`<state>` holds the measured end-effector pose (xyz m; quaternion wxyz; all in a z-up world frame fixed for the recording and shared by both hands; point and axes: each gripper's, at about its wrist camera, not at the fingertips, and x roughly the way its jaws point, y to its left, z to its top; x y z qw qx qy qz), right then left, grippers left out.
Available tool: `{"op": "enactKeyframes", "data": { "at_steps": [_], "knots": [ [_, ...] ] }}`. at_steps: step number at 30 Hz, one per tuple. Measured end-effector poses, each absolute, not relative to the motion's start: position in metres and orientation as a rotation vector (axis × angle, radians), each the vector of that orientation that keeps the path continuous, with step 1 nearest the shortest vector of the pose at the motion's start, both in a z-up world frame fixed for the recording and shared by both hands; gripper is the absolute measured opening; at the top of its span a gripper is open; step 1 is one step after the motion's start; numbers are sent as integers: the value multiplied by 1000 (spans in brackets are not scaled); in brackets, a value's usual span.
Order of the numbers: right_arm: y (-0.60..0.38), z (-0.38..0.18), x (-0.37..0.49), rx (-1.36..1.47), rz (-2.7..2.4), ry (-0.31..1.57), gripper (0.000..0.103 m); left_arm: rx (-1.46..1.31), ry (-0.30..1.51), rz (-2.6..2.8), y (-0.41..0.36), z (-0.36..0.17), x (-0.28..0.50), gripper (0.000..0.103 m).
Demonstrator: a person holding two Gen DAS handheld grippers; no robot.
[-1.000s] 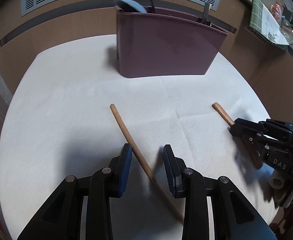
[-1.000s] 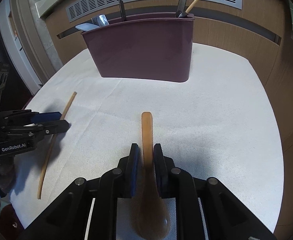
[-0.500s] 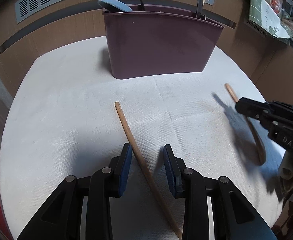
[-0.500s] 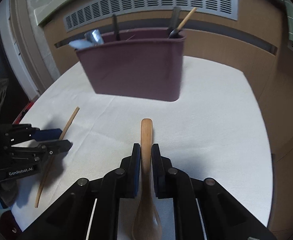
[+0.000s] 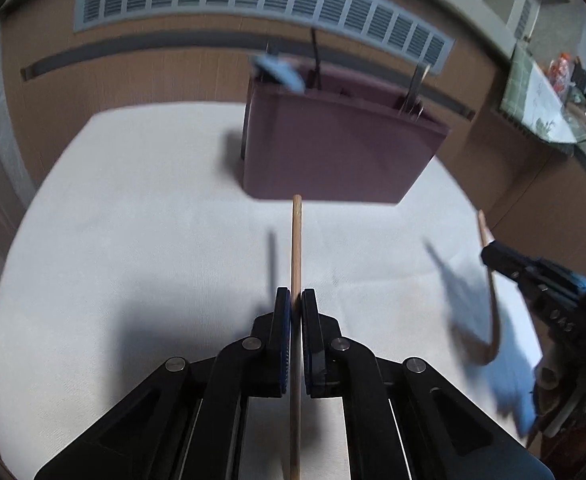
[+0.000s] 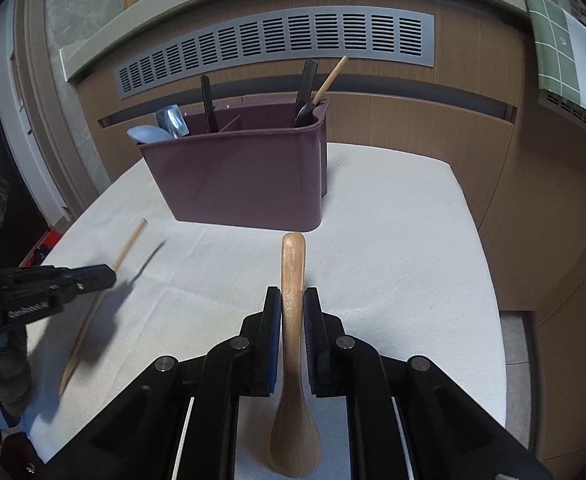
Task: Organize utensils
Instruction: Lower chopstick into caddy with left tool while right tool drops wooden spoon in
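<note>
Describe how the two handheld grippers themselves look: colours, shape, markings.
Both the left gripper and right gripper are matte black linkage frames with silver pivot pins and two flat parallel fingers faced with blue pads. White lettering marks their sides, blurred here. No cables or sleeves show.

Left wrist view is motion-blurred: caddy (image 5: 341, 152) and the utensils in it are smeared, types unreadable. Chopstick (image 5: 296, 264) runs off the bottom edge, its lower end unseen. Spoon (image 5: 493, 304) is partly hidden behind the right gripper (image 5: 493, 252). In the right wrist view, left gripper (image 6: 105, 276) body is cut off by the left edge; its label is illegible.
</note>
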<state>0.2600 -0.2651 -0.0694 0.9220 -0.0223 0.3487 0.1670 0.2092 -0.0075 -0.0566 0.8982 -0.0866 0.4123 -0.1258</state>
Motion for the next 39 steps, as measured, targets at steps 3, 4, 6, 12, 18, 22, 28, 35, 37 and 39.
{"op": "enactKeyframes", "data": {
  "at_steps": [3,4,6,12,18,22,28,35,37,39],
  "knots": [
    [-269,-64,259,-20,355,699,10,-204,792,-291,-4,-34,200,5],
    [-271,-61,258,-7,364,689,10,-217,780,-303,-2,-28,198,5],
    [-272,-56,256,11,383,671,10,-246,734,-334,0,-12,192,5],
    [-267,16,254,17,420,487,10,-234,407,-386,1,92,187,5],
    [-253,119,251,-48,410,210,10,-181,167,-345,-7,172,206,5],
    [-239,147,266,-93,391,158,10,-178,156,-307,-10,181,231,5],
    [-226,144,293,-102,389,193,10,-191,155,-263,-10,158,261,5],
    [-221,97,339,-82,406,347,10,-231,263,-260,-6,108,305,5],
    [-219,79,352,-84,400,401,10,-256,307,-274,-3,91,315,5],
    [-217,60,366,-73,405,464,10,-278,363,-292,-2,73,328,5]
  ]
}}
